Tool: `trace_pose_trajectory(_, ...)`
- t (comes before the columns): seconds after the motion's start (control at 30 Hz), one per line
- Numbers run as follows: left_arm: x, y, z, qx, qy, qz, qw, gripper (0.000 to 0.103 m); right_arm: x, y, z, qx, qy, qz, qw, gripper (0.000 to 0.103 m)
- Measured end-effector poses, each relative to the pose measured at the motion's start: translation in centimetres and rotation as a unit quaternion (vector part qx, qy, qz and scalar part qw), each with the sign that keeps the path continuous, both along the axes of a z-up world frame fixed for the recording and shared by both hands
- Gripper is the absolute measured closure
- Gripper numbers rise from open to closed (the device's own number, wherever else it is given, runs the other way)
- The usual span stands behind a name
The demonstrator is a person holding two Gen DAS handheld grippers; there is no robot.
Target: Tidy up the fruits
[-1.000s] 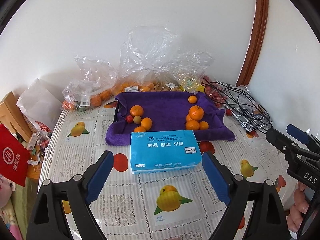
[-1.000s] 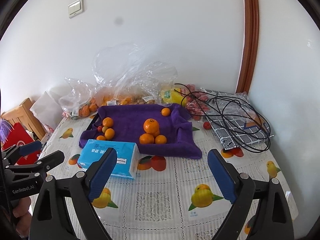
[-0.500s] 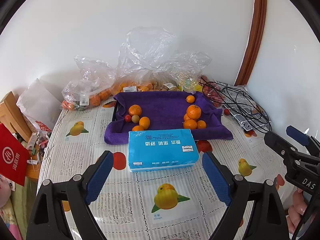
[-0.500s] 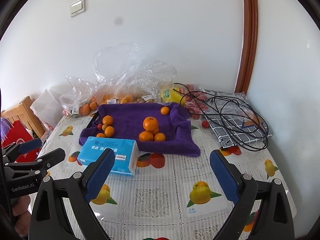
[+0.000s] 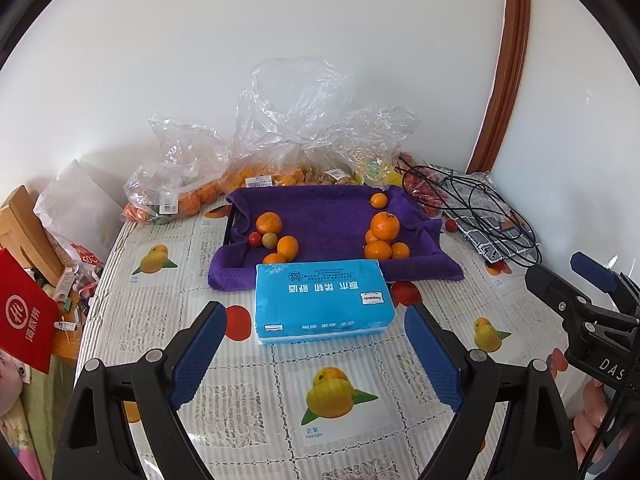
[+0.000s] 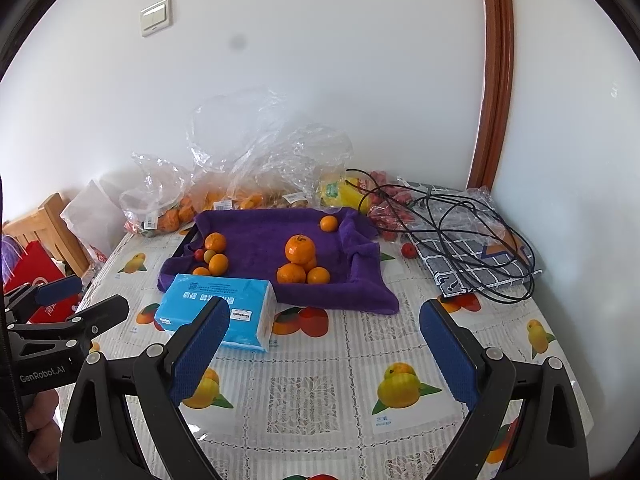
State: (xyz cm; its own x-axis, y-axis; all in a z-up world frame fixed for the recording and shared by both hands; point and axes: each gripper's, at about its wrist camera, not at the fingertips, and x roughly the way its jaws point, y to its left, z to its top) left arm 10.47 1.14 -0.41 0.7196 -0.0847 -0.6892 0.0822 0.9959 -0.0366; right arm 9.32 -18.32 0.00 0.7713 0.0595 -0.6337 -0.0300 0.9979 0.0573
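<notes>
Both hand-held grippers hover over the desk's near edge, holding nothing: the left hand-held gripper [image 5: 316, 356] and the right hand-held gripper [image 6: 324, 356] each have jaws spread wide. The oranges [image 5: 380, 236] lie in two clusters on a purple towel [image 5: 324, 216] toward the desk's far edge. A tissue pack [image 5: 322, 304] lies just before the towel. Bags [image 5: 180, 184] of fruit line the far edge.
</notes>
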Motion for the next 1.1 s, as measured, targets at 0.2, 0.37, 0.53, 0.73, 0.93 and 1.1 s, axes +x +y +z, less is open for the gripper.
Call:
trace_pose_trajectory(0.2, -0.05, -0.02, 0.15, -0.001, -0.001, -0.002, 1.0000, 0.012, -0.08, 0.02, 0.03, 0.002, -0.001, 0.001, 1.000, 0.008)
trace_pose_trajectory(0.37, -0.09, -0.02, 0.10, -0.002, -0.001, -0.003, 1.0000, 0.012, -0.12, 0.00, 0.00, 0.002, -0.001, 0.001, 1.000, 0.008)
trace_pose_trajectory(0.53, -0.05, 0.08, 0.04, -0.003, -0.001, -0.002, 1.0000, 0.012, -0.18, 0.04, -0.06, 0.003, -0.001, 0.001, 1.000, 0.008)
trace_pose_trajectory(0.73, -0.09, 0.13, 0.05, -0.003, -0.002, -0.002, 1.0000, 0.012, -0.25, 0.09, -0.11, 0.005, -0.001, 0.000, 1.000, 0.008)
trace_pose_trajectory(0.93, -0.21, 0.15, 0.07, -0.004, -0.003, -0.002, 1.0000, 0.012, -0.46, 0.13, -0.02, 0.005, -0.003, 0.002, 1.000, 0.008)
trace_pose_trajectory(1.1, -0.19, 0.14, 0.10, -0.004, -0.003, -0.001, 1.0000, 0.012, -0.52, 0.11, -0.02, 0.007, -0.003, 0.003, 1.000, 0.008)
